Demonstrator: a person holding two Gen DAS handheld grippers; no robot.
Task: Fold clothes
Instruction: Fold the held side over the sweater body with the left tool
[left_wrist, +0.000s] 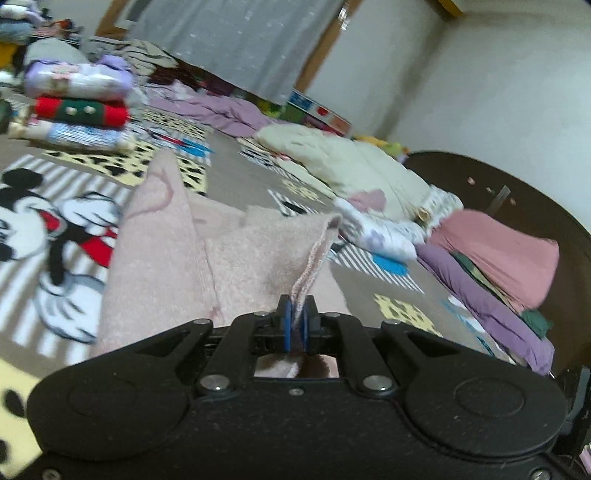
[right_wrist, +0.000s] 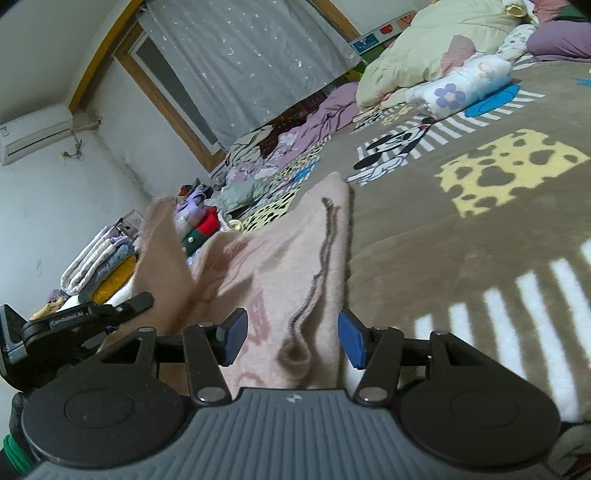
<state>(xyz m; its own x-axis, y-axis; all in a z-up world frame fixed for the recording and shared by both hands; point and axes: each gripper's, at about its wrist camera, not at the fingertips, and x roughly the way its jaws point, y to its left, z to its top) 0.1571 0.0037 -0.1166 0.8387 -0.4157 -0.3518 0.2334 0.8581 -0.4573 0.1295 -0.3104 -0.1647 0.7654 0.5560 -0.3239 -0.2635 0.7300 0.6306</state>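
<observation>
A pale pink fuzzy garment (left_wrist: 177, 258) lies on the patterned brown blanket (left_wrist: 236, 177). My left gripper (left_wrist: 296, 317) is shut on a hem edge of the pink garment and lifts that corner. In the right wrist view the same pink garment (right_wrist: 295, 266) runs between the jaws of my right gripper (right_wrist: 291, 338), which is open with its blue pads on either side of the cloth, not pinching it. The left gripper (right_wrist: 85, 321) shows at the left of that view, holding a raised part of the garment.
A stack of folded clothes (left_wrist: 77, 107) sits at the far left. Loose clothes and a cream quilt (left_wrist: 343, 162) lie along the far side, with pink and purple bedding (left_wrist: 495, 273) at the right. A dark headboard (left_wrist: 517, 192) stands behind.
</observation>
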